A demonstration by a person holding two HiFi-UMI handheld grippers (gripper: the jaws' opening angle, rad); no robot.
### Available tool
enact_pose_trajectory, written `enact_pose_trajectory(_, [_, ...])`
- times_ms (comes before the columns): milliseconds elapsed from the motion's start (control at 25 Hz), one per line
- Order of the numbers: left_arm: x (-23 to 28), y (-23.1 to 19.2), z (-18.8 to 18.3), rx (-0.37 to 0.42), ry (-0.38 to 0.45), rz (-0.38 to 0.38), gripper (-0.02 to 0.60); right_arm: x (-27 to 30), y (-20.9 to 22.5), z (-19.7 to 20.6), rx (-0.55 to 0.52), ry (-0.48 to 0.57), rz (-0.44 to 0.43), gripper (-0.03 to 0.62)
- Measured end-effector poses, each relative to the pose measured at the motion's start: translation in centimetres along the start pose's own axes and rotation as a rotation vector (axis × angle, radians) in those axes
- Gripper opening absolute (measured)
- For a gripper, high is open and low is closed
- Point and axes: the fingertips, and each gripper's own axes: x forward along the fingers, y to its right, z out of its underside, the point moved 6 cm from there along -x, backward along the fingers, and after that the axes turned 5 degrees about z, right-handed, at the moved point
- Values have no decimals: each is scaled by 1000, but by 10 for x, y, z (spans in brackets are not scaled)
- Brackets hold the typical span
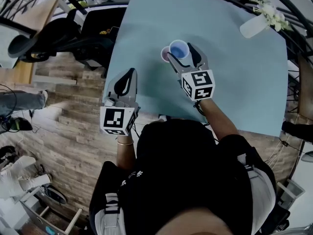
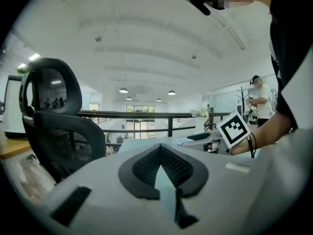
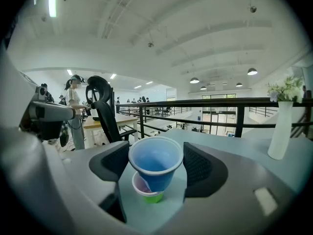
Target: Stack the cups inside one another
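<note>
Mouth-up blue cup (image 3: 155,161) grasped in right gripper (image 1: 180,54) fingers; left gripper (image 2: 160,153) fingers clenched

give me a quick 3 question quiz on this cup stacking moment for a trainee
1. True or false: the left gripper holds a cup.
2. What stands between the jaws of the right gripper? A: a blue cup. B: a spoon. C: nothing.
3. One word: what colour is the outside of the lower cup, the one under the blue cup?

Key: 1 false, its jaws are together with nothing between them. 2 A. 3 green.
</note>
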Motion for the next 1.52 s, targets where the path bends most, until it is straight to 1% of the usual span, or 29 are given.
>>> enact_pose_trajectory(280, [-5, -14, 2, -6, -4, -14, -8, 11, -14, 6, -9, -24, -19, 360])
enact_pose_trajectory(640, [-8, -20, 6, -11, -9, -21, -9, 22, -22, 22, -24, -75, -25, 360])
enact_pose_trajectory(1080, [-14, -24, 7, -8, -14, -37, -8, 30, -24, 47, -57, -146, -17, 360])
enact_pose_trajectory(1320, [-15, -24, 6, -8, -12, -36, -9, 32, -25, 54, -75, -174, -16, 362])
enact_pose_trajectory(1520, [-15, -23, 7, -9, -14, -35, -8, 33, -24, 59, -71, -187, -13, 364])
